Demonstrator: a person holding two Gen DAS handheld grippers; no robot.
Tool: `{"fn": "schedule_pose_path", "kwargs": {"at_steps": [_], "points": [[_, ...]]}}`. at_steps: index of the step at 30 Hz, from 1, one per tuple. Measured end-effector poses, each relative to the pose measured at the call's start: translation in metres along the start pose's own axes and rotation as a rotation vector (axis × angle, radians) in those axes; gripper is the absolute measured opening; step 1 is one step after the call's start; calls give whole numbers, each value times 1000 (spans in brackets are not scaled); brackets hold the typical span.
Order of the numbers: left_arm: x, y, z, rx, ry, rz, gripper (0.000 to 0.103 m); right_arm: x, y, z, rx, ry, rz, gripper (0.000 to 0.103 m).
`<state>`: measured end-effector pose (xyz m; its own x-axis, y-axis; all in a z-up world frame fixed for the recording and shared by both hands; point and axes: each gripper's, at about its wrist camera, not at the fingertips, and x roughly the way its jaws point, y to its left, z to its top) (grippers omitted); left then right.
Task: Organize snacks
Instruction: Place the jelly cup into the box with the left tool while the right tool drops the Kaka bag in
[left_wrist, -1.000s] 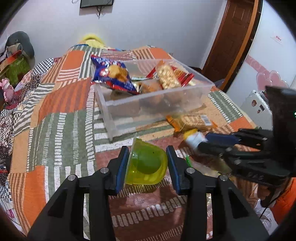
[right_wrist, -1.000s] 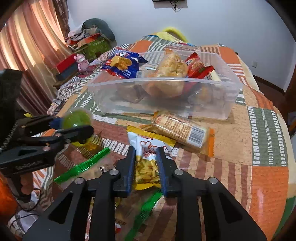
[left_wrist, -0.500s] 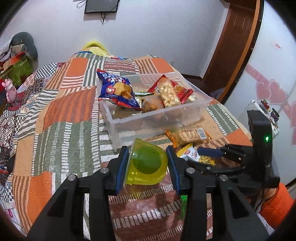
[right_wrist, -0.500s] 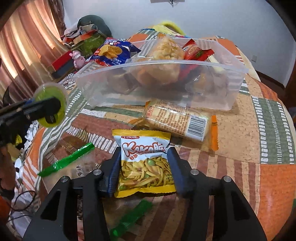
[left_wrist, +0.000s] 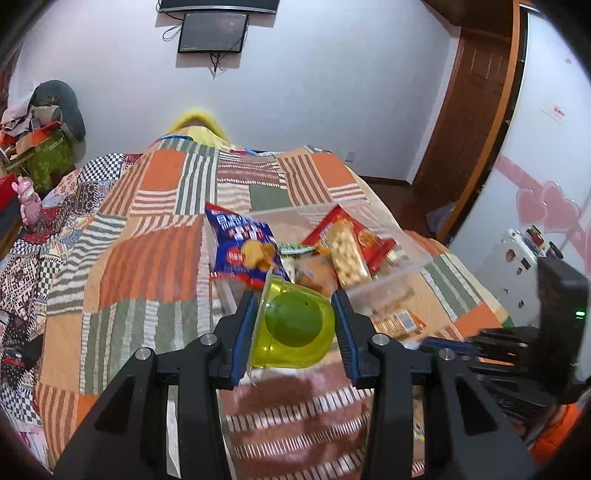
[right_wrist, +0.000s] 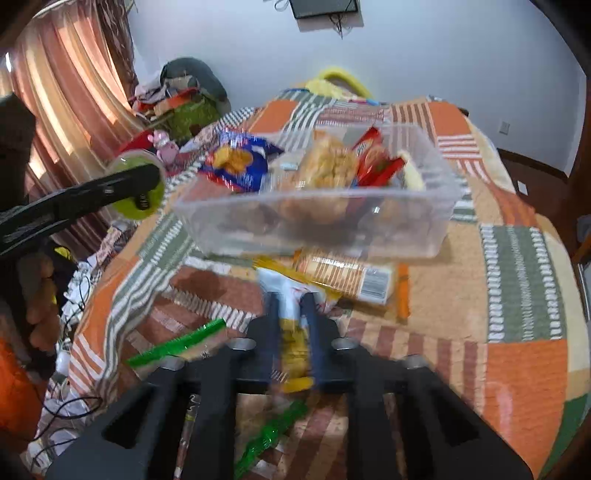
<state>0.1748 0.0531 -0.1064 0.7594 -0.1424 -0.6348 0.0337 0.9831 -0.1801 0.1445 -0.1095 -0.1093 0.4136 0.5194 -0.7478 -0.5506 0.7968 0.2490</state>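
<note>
One clear bin (right_wrist: 369, 236) and one green jelly cup (left_wrist: 291, 328). Two grippers: left (left_wrist: 295, 325) and right (right_wrist: 291, 328). One blue chip bag (left_wrist: 245, 247).

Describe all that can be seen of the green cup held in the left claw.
The green cup is small, of clear yellow-green plastic with a darker green filling. It lies tipped on its side, its rounded bottom toward the left wrist camera and its wider rim toward the bin. The left claw grips it on both sides, in the air. In the right view its flat lid shows.
</note>
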Motion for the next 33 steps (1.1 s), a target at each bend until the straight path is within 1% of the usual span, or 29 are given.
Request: {"fn": "schedule_pose_path", "kwargs": {"at_steps": [5,7,8,9,10,11,12,13,14,16,18,20,22,23,24,25,28,33], "points": [[20,7,14,-14,-1,17,41,-11,-3,11,-7,-46,-9,4],[29,9,17,-16,7,19,41,-7,-5,12,-1,-33,16,5],[34,10,18,-17,13,22,41,-2,-7,12,1,-12,20,6],[38,10,18,-17,19,23,41,0,-7,10,-3,4,19,16],[42,10,19,-16,25,23,41,4,-7,8,-10,21,18,29],[46,10,19,-16,30,25,41,10,-7,5,-17,38,18,36],[50,11,18,-15,37,28,41,12,-6,2,-20,49,19,50],[54,11,18,-14,40,32,41,15,-6,-1,-25,59,19,57],[58,11,18,-12,46,37,41,19,-5,-4,-30,71,20,58],[65,12,16,-16,61,38,41,32,-3,-9,-42,110,22,65],[71,14,13,-22,76,35,41,42,-1,-13,-58,138,12,69],[74,17,12,-18,79,47,41,51,0,-16,-65,151,-1,69],[77,20,11,-17,88,53,41,54,1,-16,-73,144,-11,67],[79,21,10,-23,99,51,41,55,2,-16,-74,140,-19,64],[79,22,9,-29,108,48,41,55,3,-17,-81,137,-30,52],[79,24,8,-35,112,41,41,55,3,-16,-84,136,-31,48],[75,25,6,-53,118,11,42,51,1,-18,-74,119,-25,44],[64,17,6,-16,106,16,44,31,-2,-16,-70,77,-22,43]]}}
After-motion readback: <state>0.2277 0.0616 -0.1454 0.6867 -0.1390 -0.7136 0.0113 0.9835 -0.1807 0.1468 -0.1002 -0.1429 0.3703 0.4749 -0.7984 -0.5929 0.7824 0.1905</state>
